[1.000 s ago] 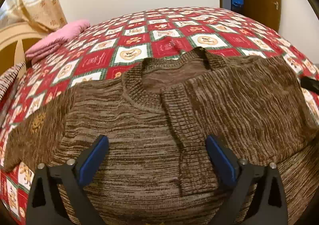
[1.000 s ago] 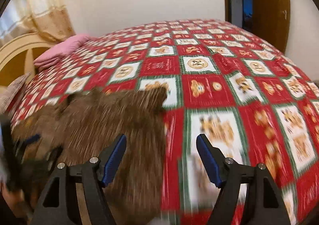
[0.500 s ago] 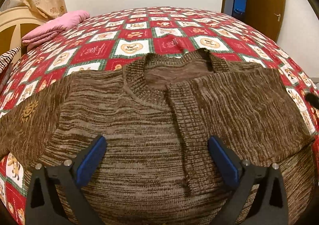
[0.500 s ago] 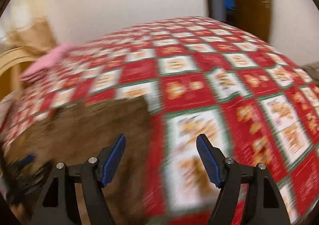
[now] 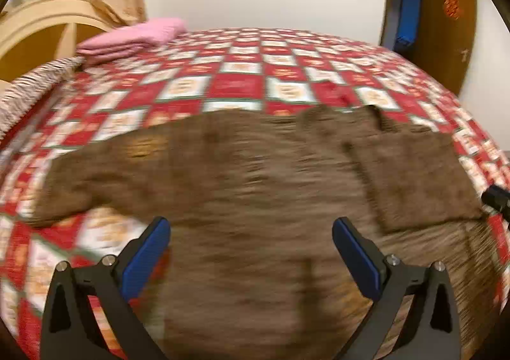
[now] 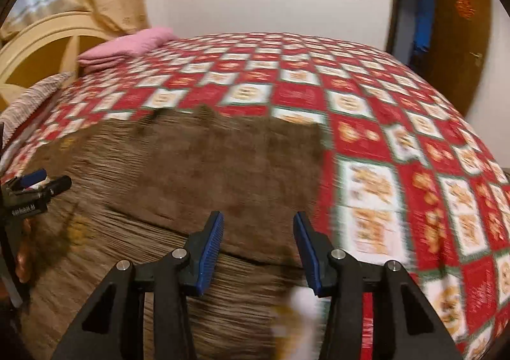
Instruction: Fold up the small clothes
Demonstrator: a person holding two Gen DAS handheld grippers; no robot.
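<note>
Sweater [image 5: 255, 175]: brown knit, flat on bed [image 5: 242, 86], near its front edge; right sleeve already folded in.
Long axis: across bed, left sleeve [image 5: 79, 175] stretched toward left edge.
Left gripper [image 5: 251, 242]: wide apart, empty, above body; unfolded sleeve to its left, so nearer hand for it.
Right gripper [image 6: 258, 245]: just been narrowing, nothing visible between pads, over folded flap at sweater's right edge.
Next, as judged: left sleeve inward.
</note>
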